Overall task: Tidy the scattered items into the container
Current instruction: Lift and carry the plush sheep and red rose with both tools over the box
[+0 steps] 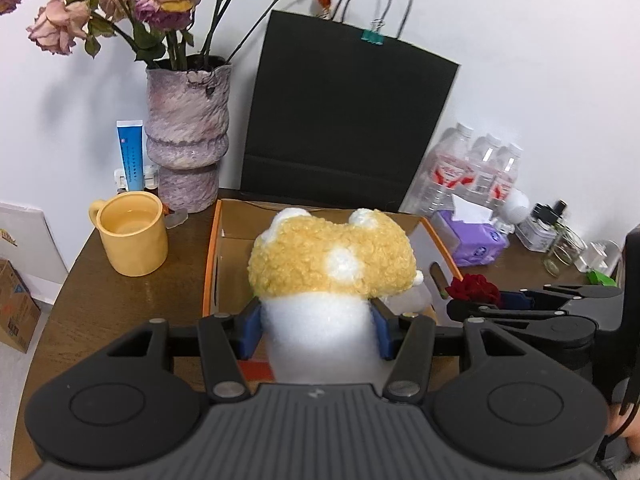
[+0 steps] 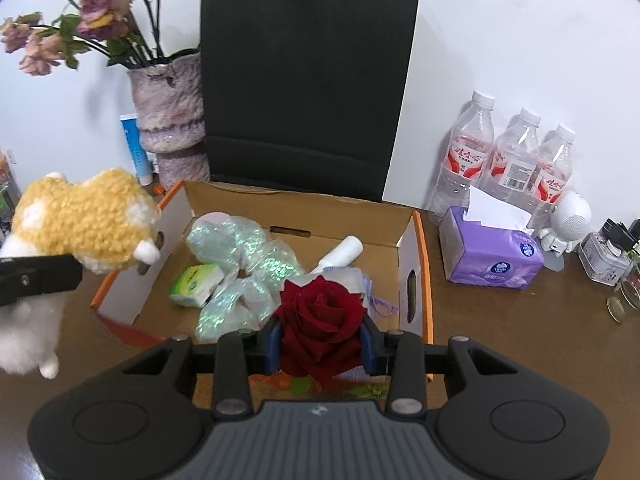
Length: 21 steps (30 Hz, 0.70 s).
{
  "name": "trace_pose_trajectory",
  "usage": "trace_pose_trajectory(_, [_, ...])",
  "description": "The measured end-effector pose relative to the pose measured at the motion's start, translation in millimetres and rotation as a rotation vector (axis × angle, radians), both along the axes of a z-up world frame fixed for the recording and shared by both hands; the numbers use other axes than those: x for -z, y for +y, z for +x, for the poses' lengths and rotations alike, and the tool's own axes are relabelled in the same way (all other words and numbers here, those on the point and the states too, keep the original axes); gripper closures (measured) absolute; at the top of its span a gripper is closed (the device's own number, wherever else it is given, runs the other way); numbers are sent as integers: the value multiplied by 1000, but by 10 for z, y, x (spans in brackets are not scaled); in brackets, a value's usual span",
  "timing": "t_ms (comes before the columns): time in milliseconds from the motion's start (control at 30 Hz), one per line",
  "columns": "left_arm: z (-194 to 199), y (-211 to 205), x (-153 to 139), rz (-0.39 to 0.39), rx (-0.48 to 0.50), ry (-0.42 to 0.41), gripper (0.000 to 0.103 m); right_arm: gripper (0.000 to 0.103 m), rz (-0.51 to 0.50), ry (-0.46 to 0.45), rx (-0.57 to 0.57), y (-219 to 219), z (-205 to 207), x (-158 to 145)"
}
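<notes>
Hovering over the orange-edged cardboard box (image 2: 404,236), left gripper (image 1: 318,330) pinches a yellow-and-white plush toy (image 1: 332,264), right gripper (image 2: 320,346) a dark red fabric rose (image 2: 320,316); lowering and releasing inside seems next.

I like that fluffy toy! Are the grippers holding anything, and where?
Left gripper clamps the plush toy by its white body. Right gripper clamps the red rose around its bloom.

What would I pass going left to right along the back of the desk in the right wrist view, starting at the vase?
Mottled purple vase of dried roses → tall black paper bag → three clear plastic water bottles with red labels → small white round robot figure.
</notes>
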<state>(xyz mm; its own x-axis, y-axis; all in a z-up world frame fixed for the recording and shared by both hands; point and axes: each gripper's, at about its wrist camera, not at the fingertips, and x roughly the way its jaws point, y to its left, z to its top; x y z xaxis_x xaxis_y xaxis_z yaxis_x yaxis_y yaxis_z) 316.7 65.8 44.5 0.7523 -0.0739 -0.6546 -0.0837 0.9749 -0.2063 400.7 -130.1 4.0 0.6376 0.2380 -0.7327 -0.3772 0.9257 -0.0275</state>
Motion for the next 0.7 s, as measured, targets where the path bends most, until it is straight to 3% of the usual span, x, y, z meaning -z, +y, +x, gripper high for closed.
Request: trace_pose_trajectory(700, [959,-2,506,24,-45,114,49,66,-29,82,20,246,810,484])
